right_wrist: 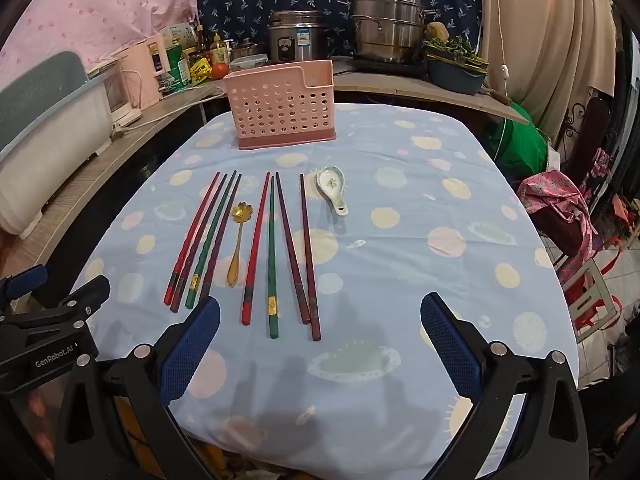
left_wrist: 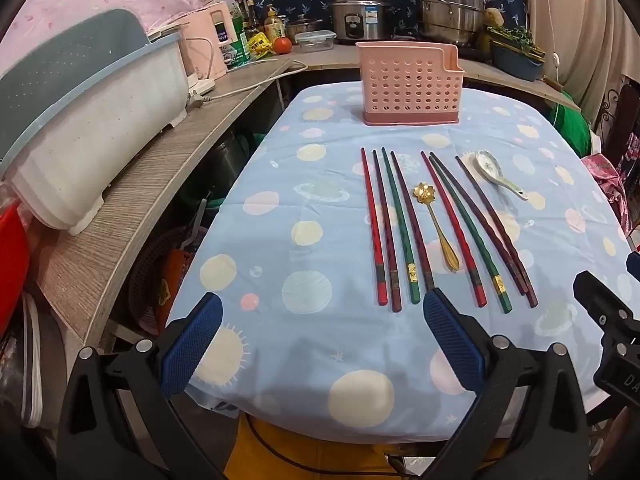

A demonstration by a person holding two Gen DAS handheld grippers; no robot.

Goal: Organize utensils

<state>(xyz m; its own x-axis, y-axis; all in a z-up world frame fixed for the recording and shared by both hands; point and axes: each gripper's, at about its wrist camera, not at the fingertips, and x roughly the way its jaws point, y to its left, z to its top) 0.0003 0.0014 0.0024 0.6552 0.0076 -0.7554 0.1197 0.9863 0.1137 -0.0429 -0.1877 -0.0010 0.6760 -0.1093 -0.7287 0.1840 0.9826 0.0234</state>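
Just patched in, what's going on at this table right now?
Nothing is picked up yet. A person holds both grippers over the near edge of the table; the left gripper and right gripper are open and empty. Eight chopsticks, a gold spoon and a ceramic spoon lie on the cloth. The pink utensil basket stands at the far end; I can't see inside it.

Bare tablecloth (right_wrist: 400, 280) lay open right of the chopsticks (right_wrist: 272, 256). The pink utensil basket (right_wrist: 280, 108) blocked the far edge; the ceramic spoon (right_wrist: 332, 190) lay near it.
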